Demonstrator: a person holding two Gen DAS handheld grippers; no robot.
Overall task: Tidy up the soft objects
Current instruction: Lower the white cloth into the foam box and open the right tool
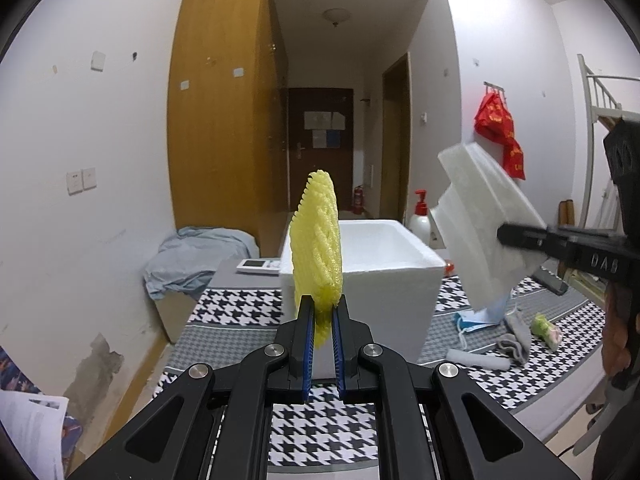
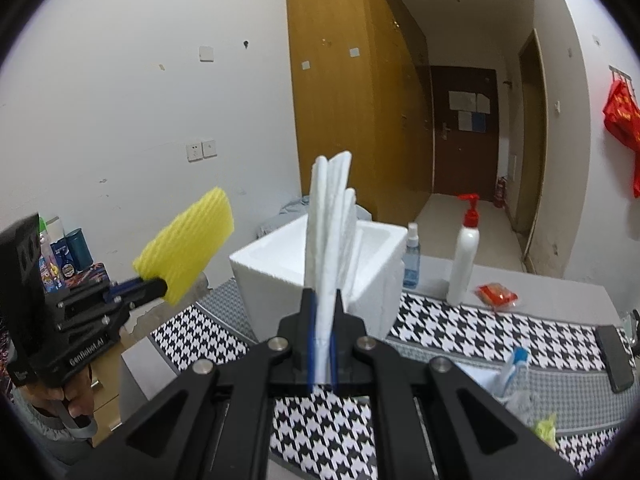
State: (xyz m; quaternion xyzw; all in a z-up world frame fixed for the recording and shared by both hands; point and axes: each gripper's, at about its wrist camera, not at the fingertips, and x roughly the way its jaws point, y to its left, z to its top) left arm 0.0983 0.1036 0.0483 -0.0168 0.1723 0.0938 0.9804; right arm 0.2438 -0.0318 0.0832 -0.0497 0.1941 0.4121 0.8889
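My left gripper [image 1: 322,308] is shut on a yellow foam net sleeve [image 1: 318,244] and holds it upright above the table, in front of the white foam box [image 1: 394,276]. It also shows in the right wrist view [image 2: 188,246]. My right gripper [image 2: 323,300] is shut on a folded white foam sheet [image 2: 330,232], held up before the box [image 2: 276,276]. The sheet shows in the left wrist view [image 1: 482,228], right of the box. On the table lie a face mask [image 1: 476,320], a grey sock [image 1: 518,334], a white foam roll [image 1: 478,358] and a green soft item [image 1: 546,328].
The table carries a houndstooth cloth [image 1: 240,308]. A white pump bottle [image 2: 464,256], a blue spray bottle [image 2: 412,256], a red packet [image 2: 496,294] and a black phone [image 2: 614,356] stand behind and right of the box. A remote [image 1: 256,266] lies left of the box.
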